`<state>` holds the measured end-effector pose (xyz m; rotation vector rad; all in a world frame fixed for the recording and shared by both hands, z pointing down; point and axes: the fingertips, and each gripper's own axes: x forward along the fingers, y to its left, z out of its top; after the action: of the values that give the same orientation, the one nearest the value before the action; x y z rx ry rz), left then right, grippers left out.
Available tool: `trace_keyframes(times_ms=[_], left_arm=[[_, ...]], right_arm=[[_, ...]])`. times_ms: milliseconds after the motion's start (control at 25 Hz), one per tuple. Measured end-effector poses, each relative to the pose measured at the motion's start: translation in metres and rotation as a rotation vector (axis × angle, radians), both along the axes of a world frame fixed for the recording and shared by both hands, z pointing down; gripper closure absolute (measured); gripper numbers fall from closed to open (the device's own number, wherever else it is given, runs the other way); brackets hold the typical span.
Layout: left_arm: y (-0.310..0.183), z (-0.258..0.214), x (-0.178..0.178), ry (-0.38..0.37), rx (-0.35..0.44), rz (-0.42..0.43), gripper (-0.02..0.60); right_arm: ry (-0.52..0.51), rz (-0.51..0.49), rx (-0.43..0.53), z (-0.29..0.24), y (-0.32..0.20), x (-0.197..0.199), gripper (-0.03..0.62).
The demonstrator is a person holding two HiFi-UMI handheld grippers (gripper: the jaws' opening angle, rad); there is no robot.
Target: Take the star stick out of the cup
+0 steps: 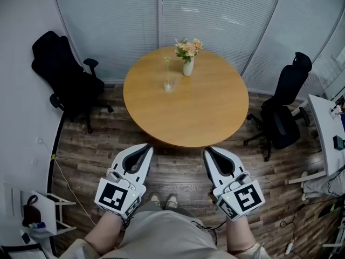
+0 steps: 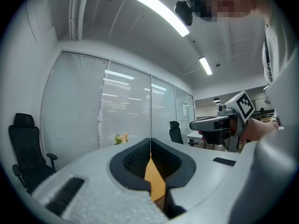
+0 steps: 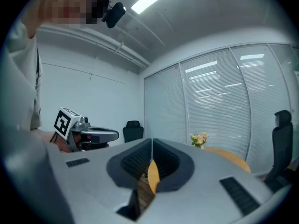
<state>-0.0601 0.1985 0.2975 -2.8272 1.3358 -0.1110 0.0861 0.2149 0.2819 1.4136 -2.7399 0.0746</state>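
Note:
A clear glass cup (image 1: pixel 168 83) stands on the far left part of the round wooden table (image 1: pixel 199 112). A thin stick topped by a small green star (image 1: pixel 167 61) rises out of it. Both grippers hang low in front of the table's near edge, well short of the cup. My left gripper (image 1: pixel 147 147) is shut with nothing in it; its jaws meet in a closed seam (image 2: pixel 150 140). My right gripper (image 1: pixel 208 151) is likewise shut and empty (image 3: pixel 152 140). The cup is hidden in both gripper views.
A white vase of flowers (image 1: pixel 187 62) stands just right of the cup. Black office chairs sit left (image 1: pixel 64 80) and right (image 1: pixel 285 109) of the table. A white desk (image 1: pixel 323 128) is at the far right, a small shelf (image 1: pixel 51 212) at the lower left. Blinds close off the back.

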Motion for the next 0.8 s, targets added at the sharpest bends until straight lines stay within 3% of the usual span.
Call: trace_keyframes(times_ms=[800], left_arm=[[-0.012, 0.005, 0.024, -0.009, 0.012, -0.032, 0.558]], right_arm=[[0.009, -0.022, -0.006, 0.015, -0.012, 0.026, 0.56]])
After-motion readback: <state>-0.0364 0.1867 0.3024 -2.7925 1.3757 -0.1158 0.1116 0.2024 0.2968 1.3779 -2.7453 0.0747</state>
